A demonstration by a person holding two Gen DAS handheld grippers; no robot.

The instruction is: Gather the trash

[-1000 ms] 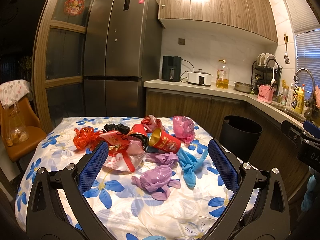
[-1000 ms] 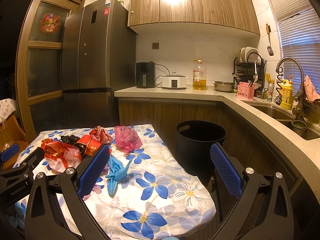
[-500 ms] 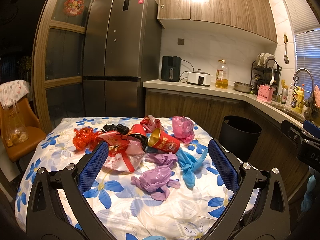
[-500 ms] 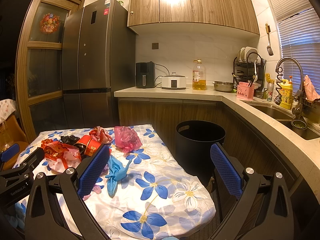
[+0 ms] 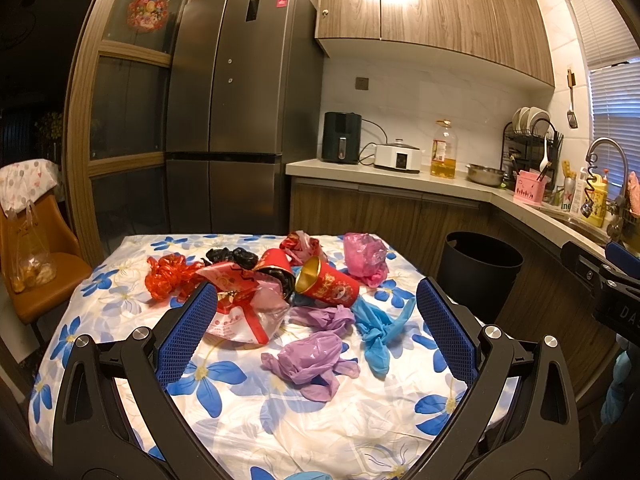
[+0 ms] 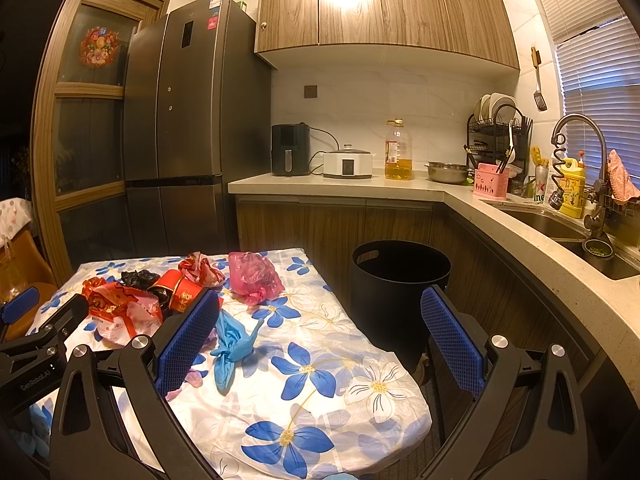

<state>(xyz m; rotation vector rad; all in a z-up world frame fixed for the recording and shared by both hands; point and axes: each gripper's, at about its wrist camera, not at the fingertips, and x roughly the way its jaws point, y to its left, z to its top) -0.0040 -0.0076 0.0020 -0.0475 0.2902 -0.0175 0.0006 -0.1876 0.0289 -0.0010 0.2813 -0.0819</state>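
Observation:
Trash lies heaped on a table with a blue-flowered cloth [image 5: 280,420]: a purple plastic bag [image 5: 310,360], a blue bag [image 5: 378,326], a red paper cup on its side [image 5: 330,286], a pink bag [image 5: 366,258], a red-and-white wrapper [image 5: 240,300] and red foil [image 5: 166,278]. A black bin [image 5: 478,268] stands on the floor right of the table. My left gripper [image 5: 316,336] hovers open over the near side of the table, with the purple bag between its fingers' line of sight. My right gripper [image 6: 320,342] is open, above the table's right edge near the blue bag [image 6: 230,344] and the bin [image 6: 400,280].
A steel fridge [image 5: 244,112] stands behind the table. The counter [image 6: 360,184] holds an air fryer, a cooker, an oil bottle and a bowl; a sink [image 6: 560,228] and dish rack are at right. An orange chair [image 5: 32,264] with a hanging bag stands left.

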